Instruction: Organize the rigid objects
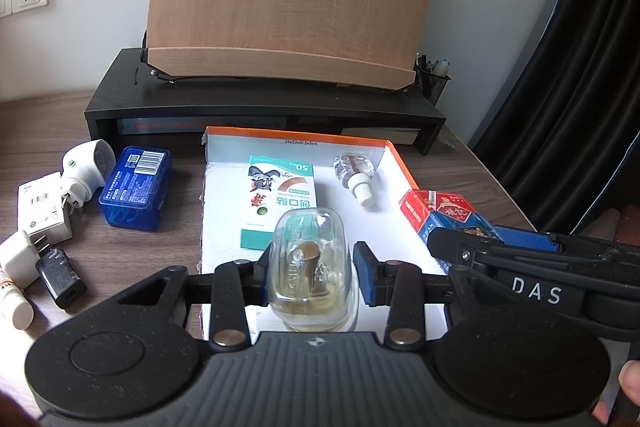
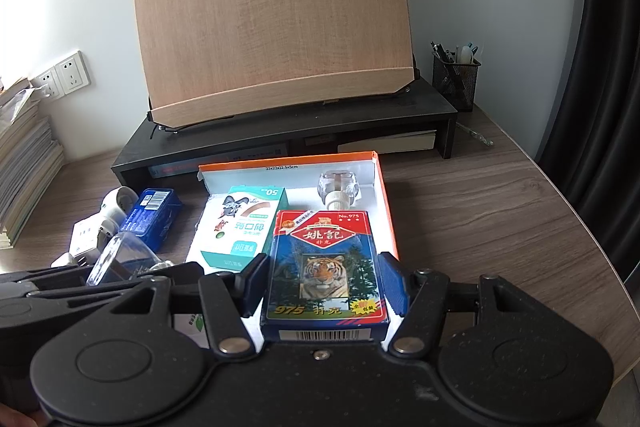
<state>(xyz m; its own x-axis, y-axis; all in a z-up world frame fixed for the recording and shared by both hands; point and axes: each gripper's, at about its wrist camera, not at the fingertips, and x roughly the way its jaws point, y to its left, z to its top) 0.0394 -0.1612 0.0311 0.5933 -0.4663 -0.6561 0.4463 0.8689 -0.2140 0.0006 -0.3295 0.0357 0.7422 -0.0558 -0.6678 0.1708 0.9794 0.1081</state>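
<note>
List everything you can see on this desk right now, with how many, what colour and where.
Box: 1, white with orange rim, desk centre.
Plaster box: 1, teal and white, in box, left.
Clear bottle: 1, white cap, in box, far right.
Card pack: 1, blue and red, in right gripper.
Glass bottle: 1, clear, yellowish liquid, in left gripper.
Blue case: 1, desk left of box.
Plug-in device: 1, white, left of blue case.
Chargers: several, white and black, far left.
Stand: 1, wooden, on black riser.
Pen cup: 1, black mesh, right rear.
Left gripper: black, jaws shut.
Right gripper: black, jaws shut.
</note>
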